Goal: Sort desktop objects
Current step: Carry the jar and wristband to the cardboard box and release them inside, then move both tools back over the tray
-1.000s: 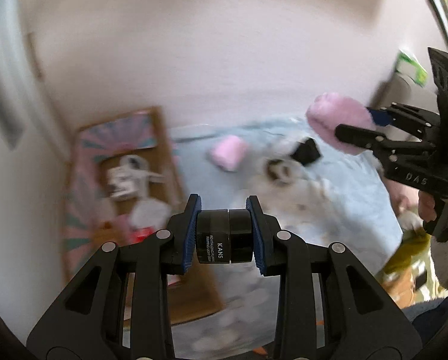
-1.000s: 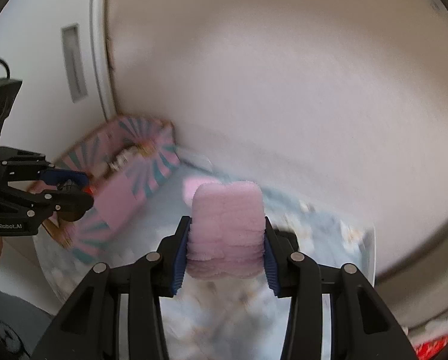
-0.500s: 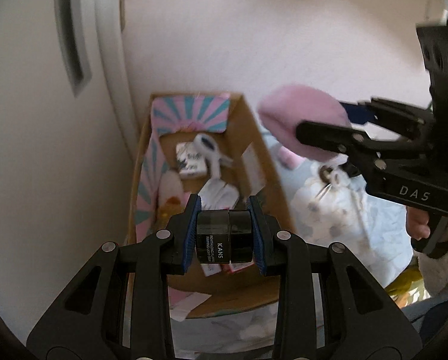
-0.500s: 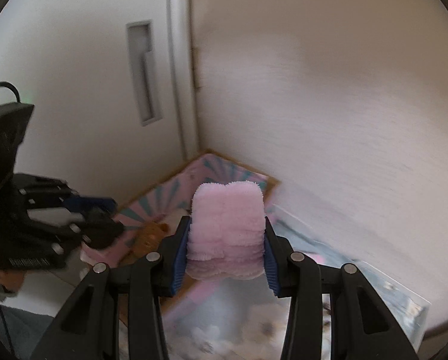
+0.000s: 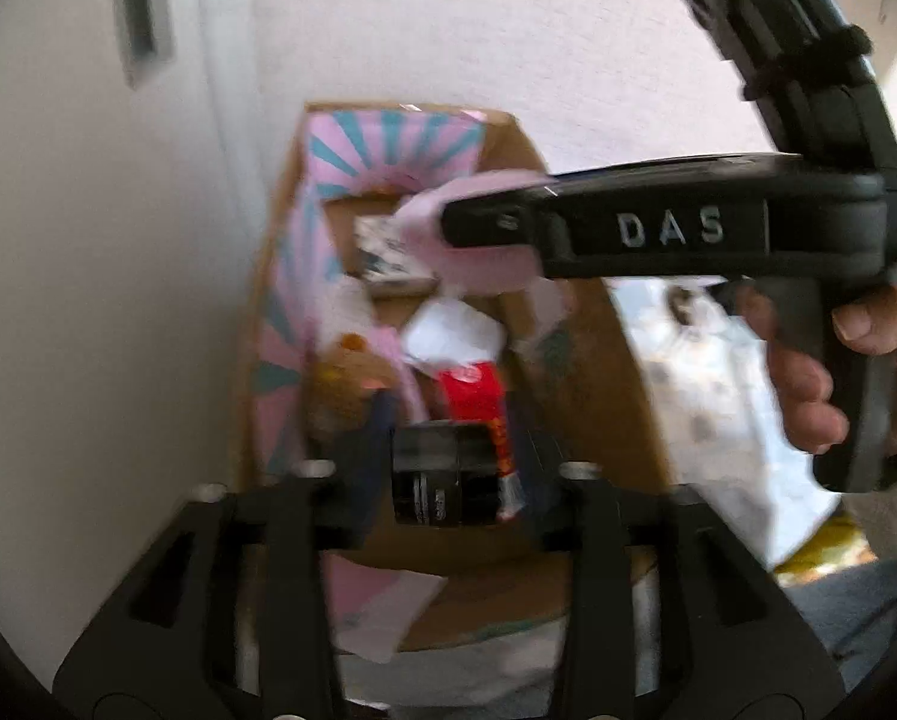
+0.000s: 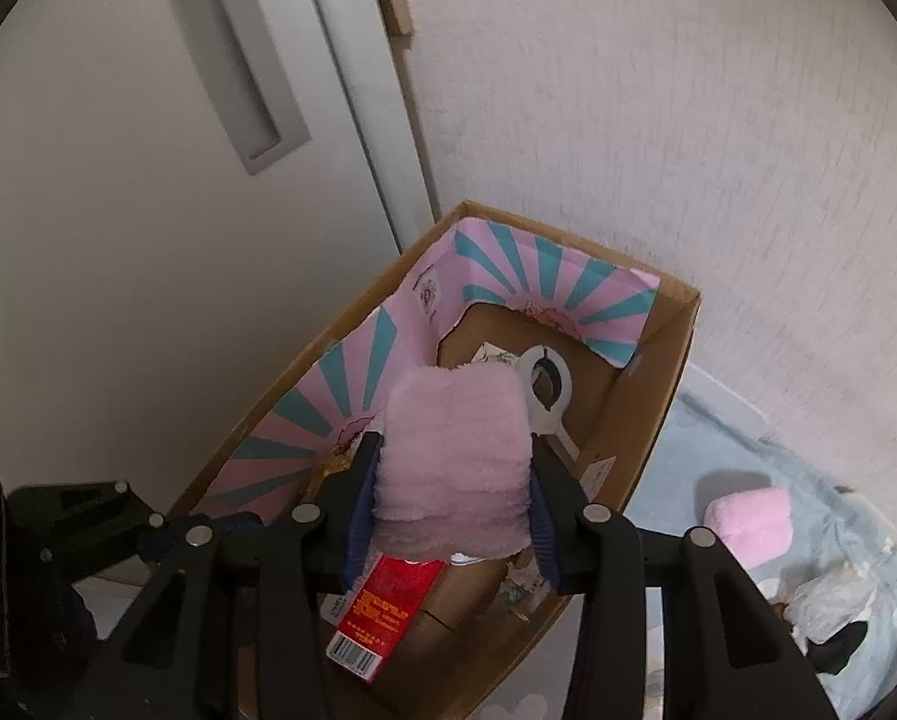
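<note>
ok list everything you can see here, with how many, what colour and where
cardboard box: one, brown with a pink and teal striped liner, against the wall
black jar: one, between the opened left fingers, over the box
fluffy pink pad: one, clamped in the right gripper over the box
second pink pad: one, on the pale blue cloth right of the box
red packet: one, inside the box
white ring-shaped piece: one, inside the box
left gripper: black, jaws just opened
right gripper: black, shut on the pad
hand: one, on the right gripper's handle
</note>
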A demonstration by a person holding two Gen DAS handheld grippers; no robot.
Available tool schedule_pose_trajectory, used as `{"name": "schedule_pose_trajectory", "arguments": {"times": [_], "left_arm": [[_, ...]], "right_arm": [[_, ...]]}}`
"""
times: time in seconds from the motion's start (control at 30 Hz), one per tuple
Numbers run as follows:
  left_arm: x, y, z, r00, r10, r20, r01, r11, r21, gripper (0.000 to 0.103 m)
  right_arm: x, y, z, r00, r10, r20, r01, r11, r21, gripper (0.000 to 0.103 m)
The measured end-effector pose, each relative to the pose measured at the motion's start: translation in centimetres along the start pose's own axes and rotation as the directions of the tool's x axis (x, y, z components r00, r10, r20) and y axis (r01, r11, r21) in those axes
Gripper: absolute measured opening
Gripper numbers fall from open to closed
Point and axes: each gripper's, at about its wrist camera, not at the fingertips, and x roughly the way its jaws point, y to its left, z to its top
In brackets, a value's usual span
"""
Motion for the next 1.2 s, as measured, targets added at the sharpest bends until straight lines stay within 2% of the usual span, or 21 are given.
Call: {"name": "schedule_pose_trajectory", "arguments": {"times": [0.03, 0.07, 0.13, 0.23, 0.33, 0.37, 0.5, 0.6, 0.67, 0.7, 0.73, 1.2], "left_arm": [[-0.1, 0.1, 0.1, 1.0, -0.031, -0.001, 0.031, 0.999, -0.021, 0.091], [-0.5, 0.1, 0.2, 0.999, -0.042, 0.017, 0.042, 0.999, -0.032, 0.102], [-1.6, 0.1, 0.3, 0.996, -0.057, 0.068, 0.06, 0.998, -0.035, 0.102], [-3.1, -0.2, 0.8, 0.994, -0.017, 0.108, 0.019, 1.0, -0.025, 0.102], [-4.1, 0.0, 1.2, 0.992, 0.03, 0.12, -0.028, 0.999, -0.026, 0.102], [-4.2, 0.1, 1.3, 0.992, 0.037, 0.121, -0.034, 0.999, -0.028, 0.102], [-4.9, 0.1, 1.6, 0.99, 0.046, 0.135, -0.041, 0.998, -0.038, 0.102], [-5.2, -0.5, 2.2, 0.991, 0.068, 0.117, -0.066, 0.997, -0.027, 0.102], [-4.6, -1.2, 2.9, 0.987, 0.145, 0.066, -0.144, 0.989, -0.008, 0.102], [-4.3, -1.5, 3.3, 0.98, 0.196, 0.041, -0.197, 0.98, 0.001, 0.102], [-4.3, -1.7, 3.4, 0.975, 0.218, 0.032, -0.218, 0.976, 0.01, 0.102], [-4.3, -5.3, 4.7, 0.974, 0.224, 0.034, -0.226, 0.972, 0.067, 0.102]], "right_arm": [[0.4, 0.1, 0.7, 1.0, 0.02, -0.012, -0.02, 1.0, 0.014, 0.049], [0.5, -0.1, 0.9, 0.999, 0.027, -0.021, -0.026, 0.999, 0.034, 0.057], [-0.1, -0.3, 1.0, 1.0, 0.012, 0.002, -0.012, 0.999, 0.049, 0.063], [-3.1, -1.0, 1.5, 0.995, -0.003, 0.099, -0.006, 0.996, 0.09, 0.064], [-6.5, -2.2, 1.3, 0.98, -0.007, 0.198, -0.022, 0.989, 0.145, 0.078], [-7.0, -2.6, 1.4, 0.977, -0.01, 0.214, -0.024, 0.988, 0.152, 0.08], [-8.6, -3.2, 0.9, 0.974, -0.02, 0.227, -0.016, 0.988, 0.155, 0.08], [-9.4, -3.4, 0.4, 0.969, -0.035, 0.243, -0.003, 0.988, 0.151, 0.08], [-10.3, -3.5, -0.4, 0.968, -0.045, 0.248, 0.006, 0.988, 0.157, 0.08], [-10.5, -3.6, -0.7, 0.967, -0.054, 0.247, 0.014, 0.987, 0.16, 0.08], [-10.7, -3.8, -0.9, 0.967, -0.062, 0.245, 0.022, 0.986, 0.163, 0.08], [-14.2, -7.7, -4.4, 0.955, -0.098, 0.278, 0.024, 0.966, 0.259, 0.08]]}}
